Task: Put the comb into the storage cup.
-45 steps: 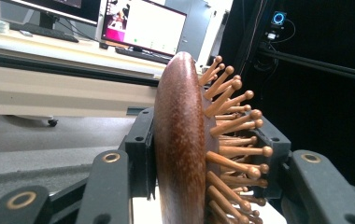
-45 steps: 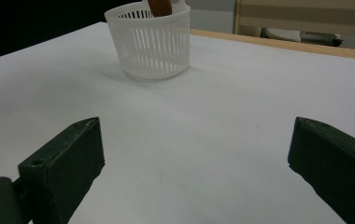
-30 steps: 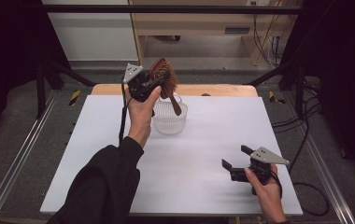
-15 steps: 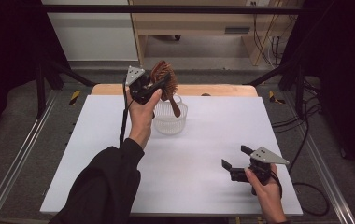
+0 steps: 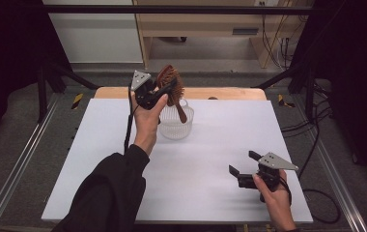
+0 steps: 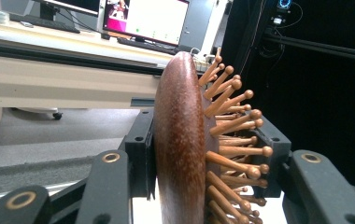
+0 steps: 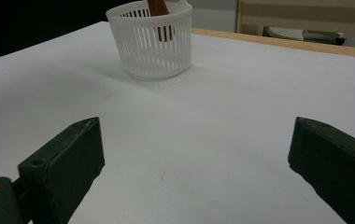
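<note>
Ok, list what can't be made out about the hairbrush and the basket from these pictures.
- Wooden hairbrush handle, left gripper view: cut off by the bottom edge.
- Handle tip, high view: too small to tell whether it touches the bottom of the white slotted basket.
- Brush head, right gripper view: cut off by the top edge.

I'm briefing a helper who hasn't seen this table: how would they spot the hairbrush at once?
Look to the far edge of the white table, at the white slotted basket. Above it, the left gripper clamps the wooden hairbrush, handle dipping into the basket: the one reddish-brown, peg-bristled thing.
</note>
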A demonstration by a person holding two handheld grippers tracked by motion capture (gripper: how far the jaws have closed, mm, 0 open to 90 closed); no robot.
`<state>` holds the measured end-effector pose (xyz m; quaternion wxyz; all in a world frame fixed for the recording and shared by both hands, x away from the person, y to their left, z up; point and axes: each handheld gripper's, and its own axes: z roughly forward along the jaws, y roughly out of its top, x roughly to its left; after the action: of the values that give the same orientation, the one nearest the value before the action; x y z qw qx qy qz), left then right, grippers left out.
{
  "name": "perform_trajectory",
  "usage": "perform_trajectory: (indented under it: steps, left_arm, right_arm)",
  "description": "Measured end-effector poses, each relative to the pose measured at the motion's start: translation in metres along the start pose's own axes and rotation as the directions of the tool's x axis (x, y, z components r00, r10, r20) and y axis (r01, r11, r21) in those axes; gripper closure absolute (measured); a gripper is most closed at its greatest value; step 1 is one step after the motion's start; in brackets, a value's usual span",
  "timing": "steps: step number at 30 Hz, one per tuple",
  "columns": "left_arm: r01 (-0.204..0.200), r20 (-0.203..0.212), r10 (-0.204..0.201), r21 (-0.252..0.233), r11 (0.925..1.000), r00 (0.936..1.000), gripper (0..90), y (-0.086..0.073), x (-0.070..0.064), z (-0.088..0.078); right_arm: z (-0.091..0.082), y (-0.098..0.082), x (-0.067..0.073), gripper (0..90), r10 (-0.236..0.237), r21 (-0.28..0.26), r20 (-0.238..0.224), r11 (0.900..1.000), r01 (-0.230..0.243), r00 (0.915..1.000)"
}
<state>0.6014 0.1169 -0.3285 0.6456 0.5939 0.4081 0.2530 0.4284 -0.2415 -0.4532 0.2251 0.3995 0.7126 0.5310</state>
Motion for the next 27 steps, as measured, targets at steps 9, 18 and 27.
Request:
perform_trajectory:
  steps: [9, 18, 27]
  left_arm:
    - [0.000, 0.000, 0.000, 0.006, 1.0000, 1.0000, 51.7, -0.004, 0.000, 0.001]
    - [0.000, -0.010, 0.000, 0.010, 0.9999, 0.9999, 51.7, -0.011, 0.002, 0.002]
    - [0.003, -0.011, -0.003, 0.018, 0.9998, 0.9999, 51.7, -0.014, 0.002, 0.003]
  right_arm:
    - [0.000, 0.000, 0.000, 3.9, -0.002, -0.001, 0.000, 1.000, 0.002, 1.0000]
    - [0.001, 0.000, 0.000, 3.9, -0.004, 0.002, -0.003, 1.000, 0.004, 1.0000]
    - [0.001, -0.001, 0.000, 3.9, -0.003, 0.002, -0.006, 1.000, 0.003, 1.0000]
